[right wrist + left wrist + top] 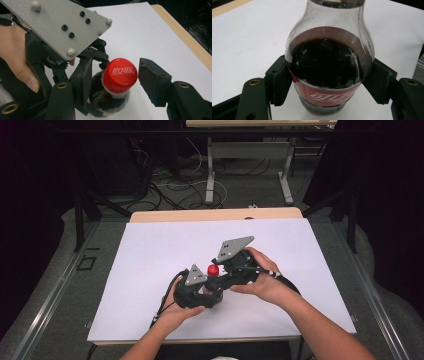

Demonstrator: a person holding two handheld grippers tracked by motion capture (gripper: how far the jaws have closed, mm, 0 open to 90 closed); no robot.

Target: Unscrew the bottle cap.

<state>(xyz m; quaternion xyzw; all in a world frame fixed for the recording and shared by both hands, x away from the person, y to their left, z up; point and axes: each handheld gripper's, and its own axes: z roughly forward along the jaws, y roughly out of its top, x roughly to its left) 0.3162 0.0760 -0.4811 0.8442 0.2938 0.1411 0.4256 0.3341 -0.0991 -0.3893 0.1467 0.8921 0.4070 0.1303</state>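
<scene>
Red cap (120, 75), 1 bottle (329, 62), 2 claws: left claw (329, 85) gripping.

High view: mounted above the person's edge of the table (150, 250), aimed forward and down; the whole white tabletop is covered, floor and cables at the frame top, both forearms entering from the bottom. Medium distance.

Left gripper view: carried on the left gripper (329, 82), aimed along its jaws from very close and nearly level with the bottle (329, 62), whose body is seen at centre frame.

Right gripper view: carried on the right gripper (113, 80), aimed steeply down at close range onto the red cap (120, 75); the left gripper's grey plate is seen at upper left.

Shared by all three: the bottle and the white surface around it.
</scene>
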